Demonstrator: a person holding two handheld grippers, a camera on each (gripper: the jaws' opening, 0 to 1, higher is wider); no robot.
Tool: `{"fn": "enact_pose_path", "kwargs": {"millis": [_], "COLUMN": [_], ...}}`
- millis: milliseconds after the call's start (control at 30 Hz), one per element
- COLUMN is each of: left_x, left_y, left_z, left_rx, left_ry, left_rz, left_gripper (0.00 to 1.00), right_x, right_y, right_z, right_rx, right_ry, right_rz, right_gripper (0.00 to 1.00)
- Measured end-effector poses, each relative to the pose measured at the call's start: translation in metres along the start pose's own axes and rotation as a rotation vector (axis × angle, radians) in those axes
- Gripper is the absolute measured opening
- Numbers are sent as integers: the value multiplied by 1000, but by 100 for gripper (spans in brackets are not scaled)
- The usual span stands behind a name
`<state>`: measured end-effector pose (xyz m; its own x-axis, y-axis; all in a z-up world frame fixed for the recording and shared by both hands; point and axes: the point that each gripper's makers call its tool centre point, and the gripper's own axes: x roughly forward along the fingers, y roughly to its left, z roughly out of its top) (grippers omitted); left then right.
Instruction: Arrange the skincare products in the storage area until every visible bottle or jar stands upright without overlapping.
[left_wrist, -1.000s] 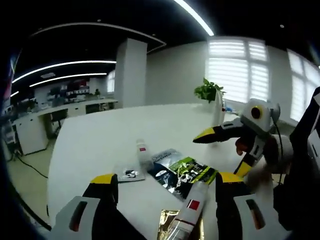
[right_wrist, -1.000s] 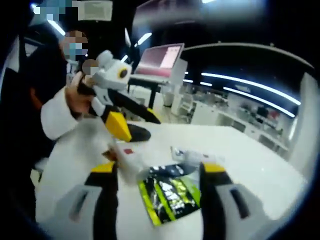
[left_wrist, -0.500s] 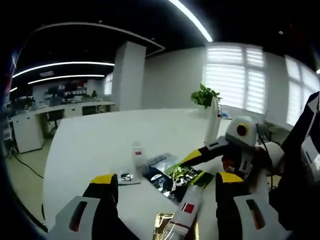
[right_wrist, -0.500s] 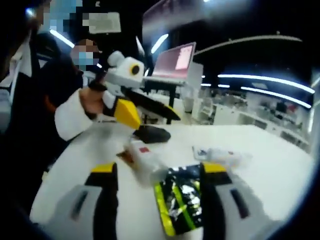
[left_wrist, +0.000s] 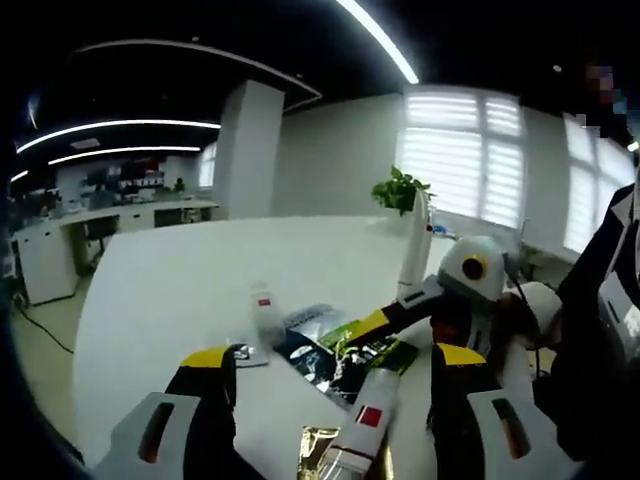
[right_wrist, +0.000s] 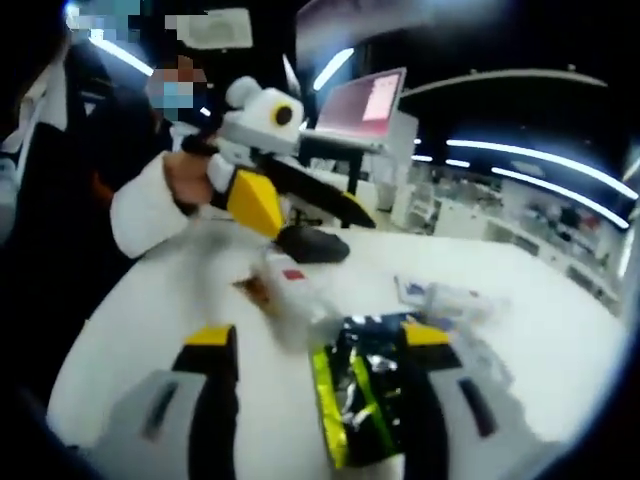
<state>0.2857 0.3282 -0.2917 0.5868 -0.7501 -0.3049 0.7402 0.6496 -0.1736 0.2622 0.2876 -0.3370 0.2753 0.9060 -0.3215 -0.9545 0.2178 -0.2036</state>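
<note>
Reaching in from opposite sides of a round white table (left_wrist: 170, 290), a person works two hand-held grippers toward a small heap of skincare items lying flat. Taking the dark, green-striped sachet (left_wrist: 345, 352) as the landmark, in the left gripper view a small red-labelled tube (left_wrist: 264, 312) lies just left of it, beside a small flat packet (left_wrist: 245, 353). Nearer the camera than the sachet, a larger white tube (left_wrist: 362, 425) rests across a gold foil packet (left_wrist: 322, 452), between the left gripper (left_wrist: 325, 362)'s jaws, which stand apart and hold nothing. To the right of the sachet the other gripper's yellow tip comes in low, touching or just over its edge; which one cannot be told.

In the right gripper view, the right gripper (right_wrist: 320, 345) also stands apart and empty, with the sachet (right_wrist: 362, 395) lying between its jaws and the white tube (right_wrist: 295, 290) just left of it, blurred.

Nothing stands upright yet, so the arranging looks barely begun. Next, a jaw pair would likely need to close on the larger tube, lift it off the foil and stand it clear of the sachet.
</note>
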Motion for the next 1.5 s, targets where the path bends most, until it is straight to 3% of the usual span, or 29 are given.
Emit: {"fn": "enact_pose_path", "kwargs": {"millis": [233,433,767,1200,1500], "left_x": [-3,-12,-19,-27,-37], "left_y": [-2,6,15,25,34], "left_z": [2,-2,5,16,23], "left_rx": [12,5,-15,-115,-195], "left_ry": [-15,1,-44,-124,-185], "left_rz": [-9,22,47,76,94], "left_gripper": [82,82,81,93,100], "right_x": [0,7,17,28,28], "right_y": [-2,-1,-1,4,4], "right_z": [-4,0,6,10,6], "right_rx": [32,38,44,16,11], "right_ry": [5,-10,-27,-13,7], "right_rz": [0,7,6,7,-2], "right_gripper": [59,54,50,43,32]}}
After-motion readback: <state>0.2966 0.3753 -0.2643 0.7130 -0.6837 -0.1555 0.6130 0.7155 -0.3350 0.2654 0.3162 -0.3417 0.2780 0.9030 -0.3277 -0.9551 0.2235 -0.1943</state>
